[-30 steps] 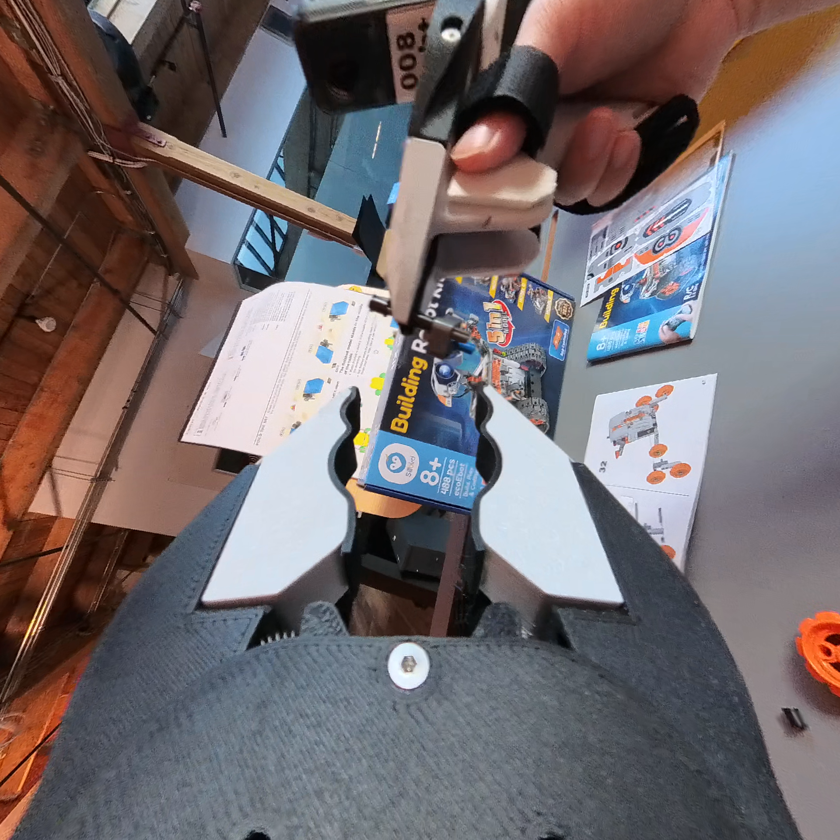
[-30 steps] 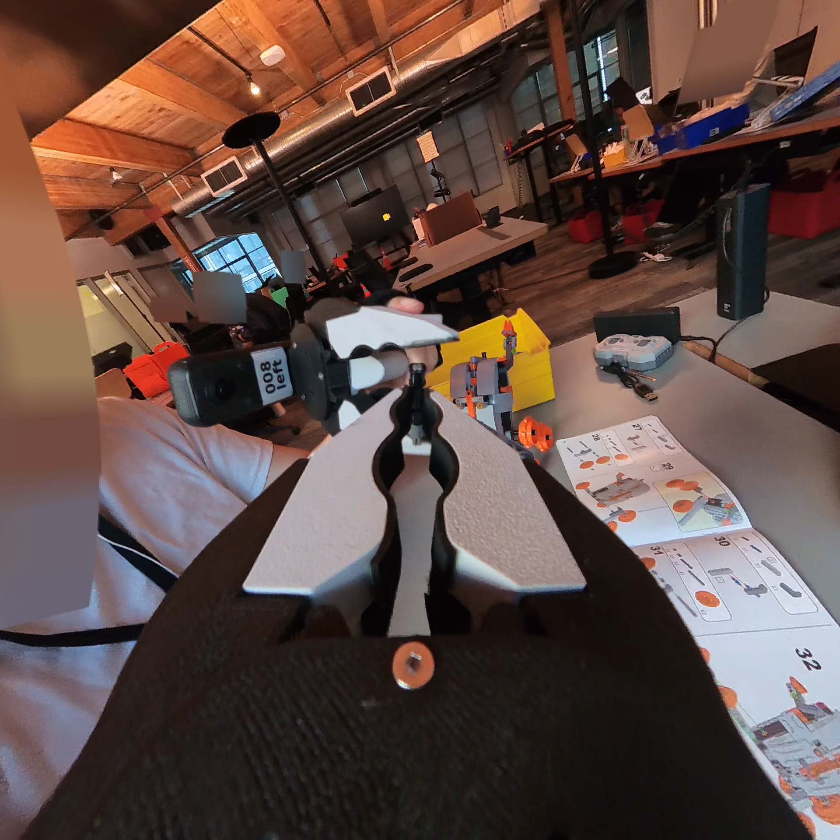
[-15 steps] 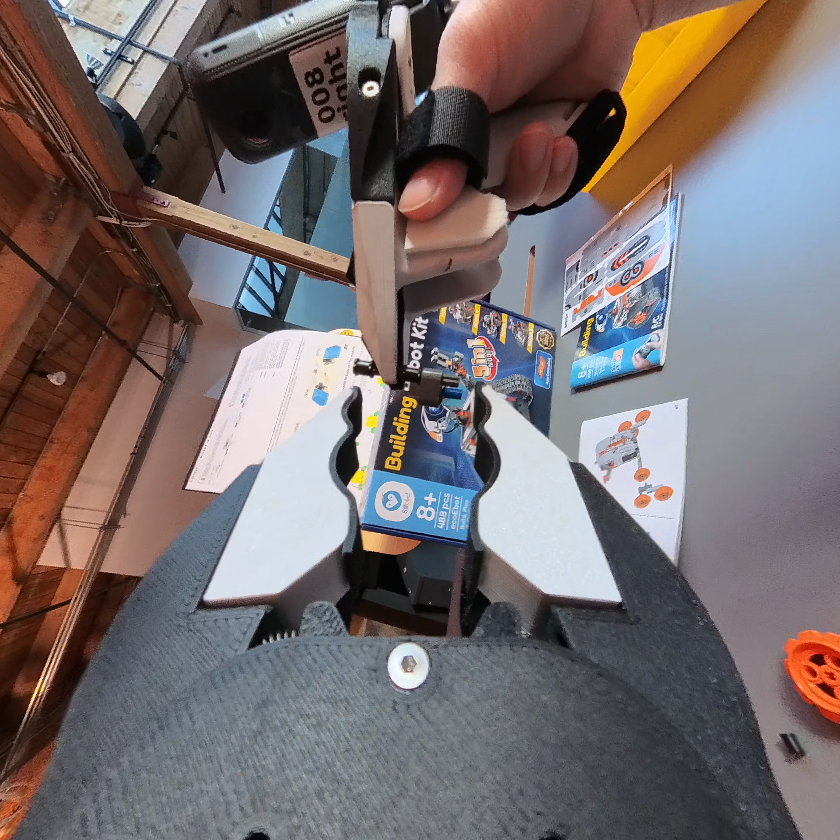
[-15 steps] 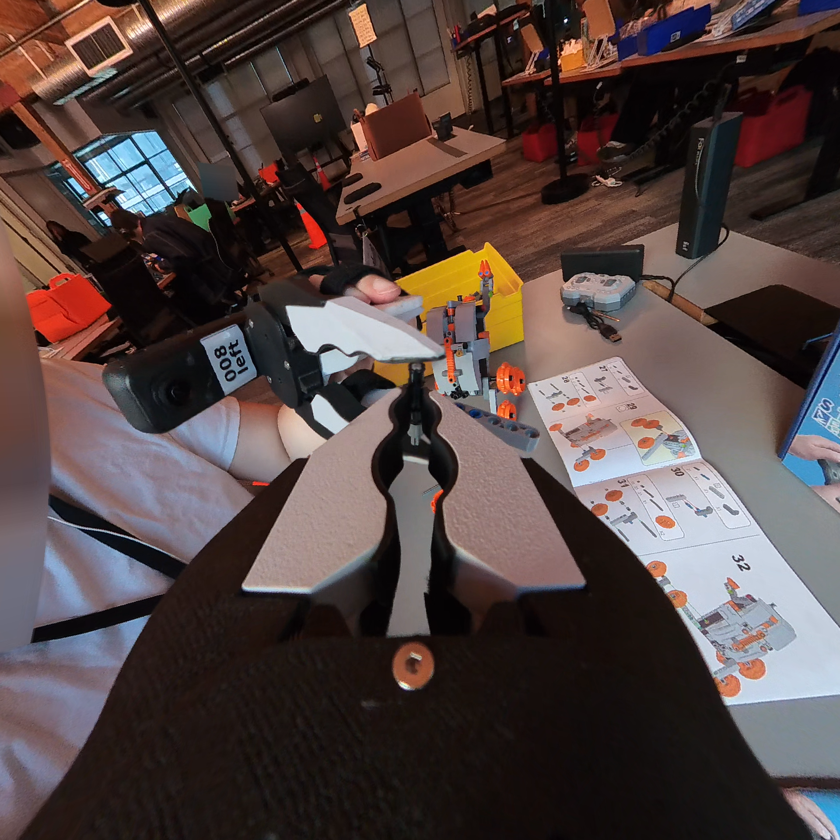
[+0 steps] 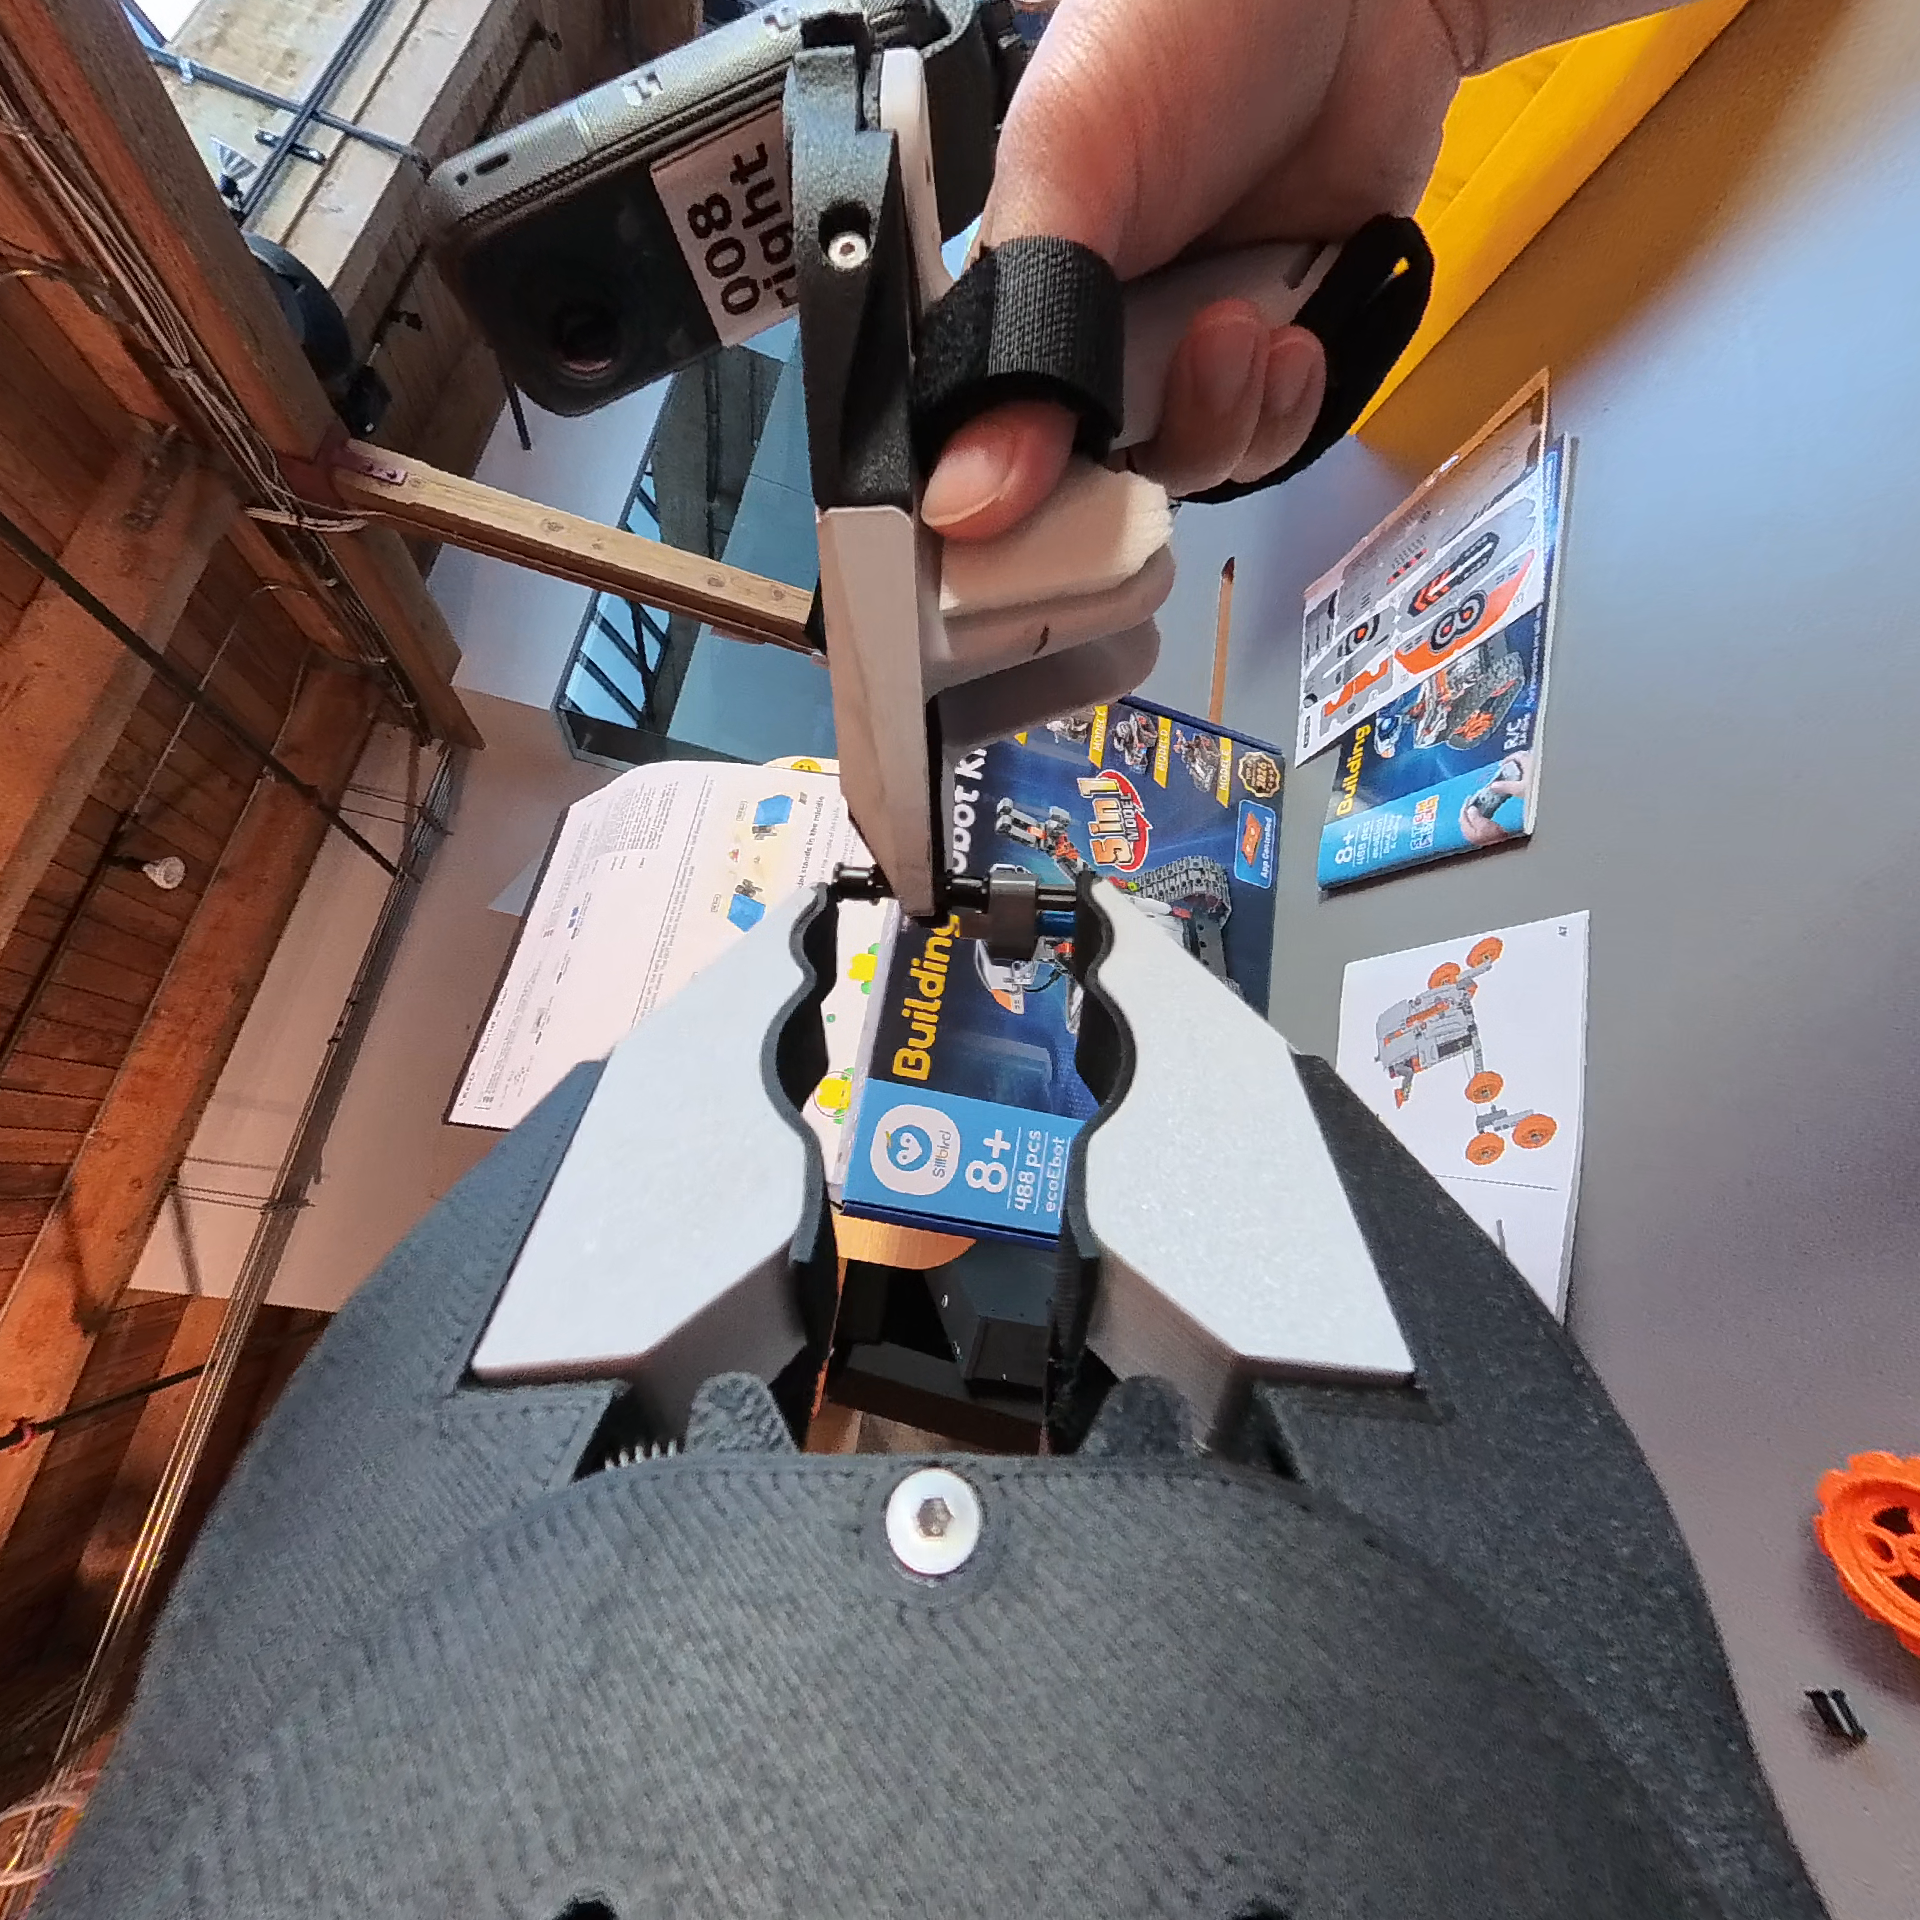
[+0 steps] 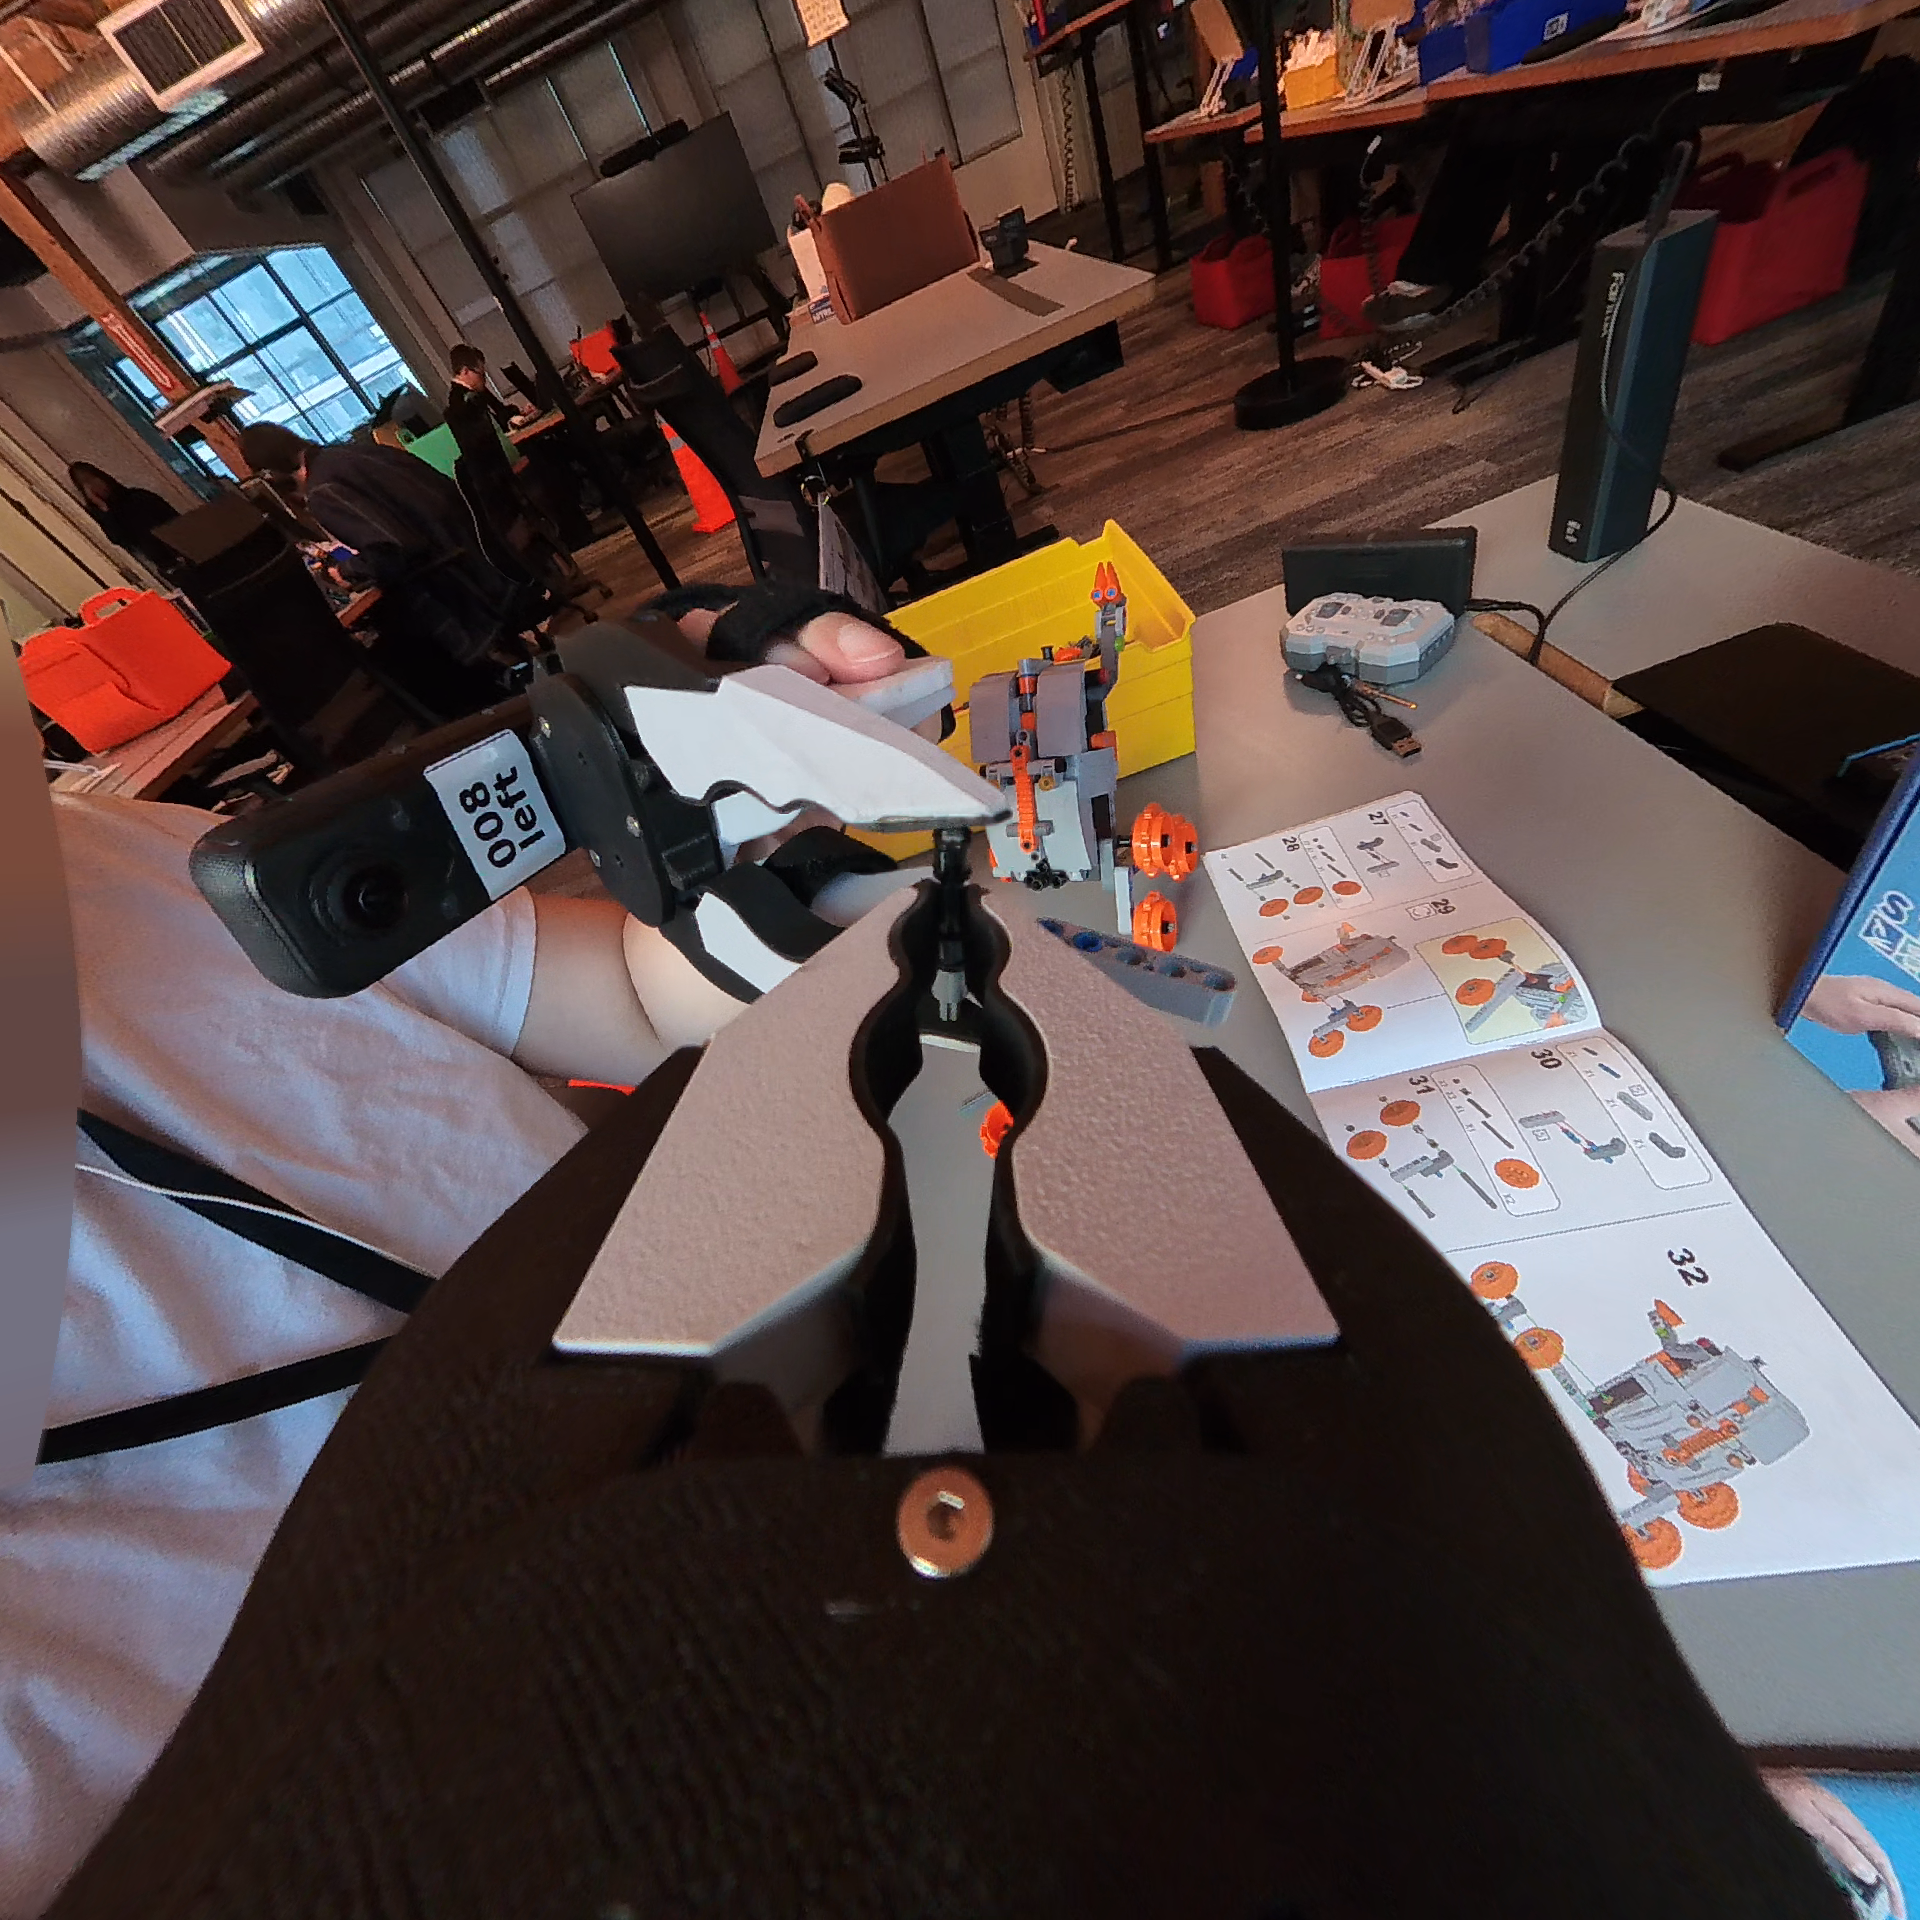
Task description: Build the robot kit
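Right gripper jaws together, clamped on a thin black axle at the very tips; a small grey bush sits on the axle near its middle. Left gripper jaws apart, one tip on each side of the axle, its ends reaching roughly to the finger tips; contact there unclear. In the left view the right gripper comes down from above, held by a hand strapped into its handle, and crosses the axle at right angles. In the right view the left gripper comes in from the left, its upper finger lying over the axle's far end. Both are up off the grey table. On the table: part-built grey and orange model, yellow bin just behind it, orange wheels beside the model, grey holed beam, open manual, grey controller with cable. Left view also shows the blue kit box, a second booklet and an orange wheel at the right edge.
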`<state>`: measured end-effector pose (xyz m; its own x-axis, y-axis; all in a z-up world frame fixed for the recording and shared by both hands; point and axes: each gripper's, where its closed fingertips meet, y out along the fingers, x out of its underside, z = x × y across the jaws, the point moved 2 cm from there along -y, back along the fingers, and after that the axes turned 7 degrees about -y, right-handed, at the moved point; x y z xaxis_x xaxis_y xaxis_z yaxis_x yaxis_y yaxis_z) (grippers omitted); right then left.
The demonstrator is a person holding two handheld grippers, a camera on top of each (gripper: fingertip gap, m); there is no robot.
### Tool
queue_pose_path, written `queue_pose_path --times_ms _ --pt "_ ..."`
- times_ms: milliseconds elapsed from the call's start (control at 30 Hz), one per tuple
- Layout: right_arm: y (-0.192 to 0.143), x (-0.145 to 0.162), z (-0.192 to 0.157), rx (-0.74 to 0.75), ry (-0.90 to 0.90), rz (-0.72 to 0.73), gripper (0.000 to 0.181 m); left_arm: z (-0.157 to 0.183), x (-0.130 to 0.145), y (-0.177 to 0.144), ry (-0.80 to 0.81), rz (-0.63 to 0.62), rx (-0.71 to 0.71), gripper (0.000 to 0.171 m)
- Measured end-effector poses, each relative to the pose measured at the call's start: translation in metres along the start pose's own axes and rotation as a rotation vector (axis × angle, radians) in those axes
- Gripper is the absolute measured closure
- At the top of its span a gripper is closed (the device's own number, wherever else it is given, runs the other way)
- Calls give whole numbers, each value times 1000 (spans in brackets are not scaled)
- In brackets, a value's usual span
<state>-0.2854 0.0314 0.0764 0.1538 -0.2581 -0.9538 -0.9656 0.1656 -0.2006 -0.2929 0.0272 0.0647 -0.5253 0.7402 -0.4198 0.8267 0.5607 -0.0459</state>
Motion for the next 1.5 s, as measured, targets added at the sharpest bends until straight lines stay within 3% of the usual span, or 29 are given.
queue_pose_path --times_ms 800,1500 --pt "-2 -7 -2 16 -30 35 179 -7 -1 0 -84 14 -9 127" --pt "-3 -9 -4 25 -47 37 179 -7 -3 0 -50 10 -31 130"
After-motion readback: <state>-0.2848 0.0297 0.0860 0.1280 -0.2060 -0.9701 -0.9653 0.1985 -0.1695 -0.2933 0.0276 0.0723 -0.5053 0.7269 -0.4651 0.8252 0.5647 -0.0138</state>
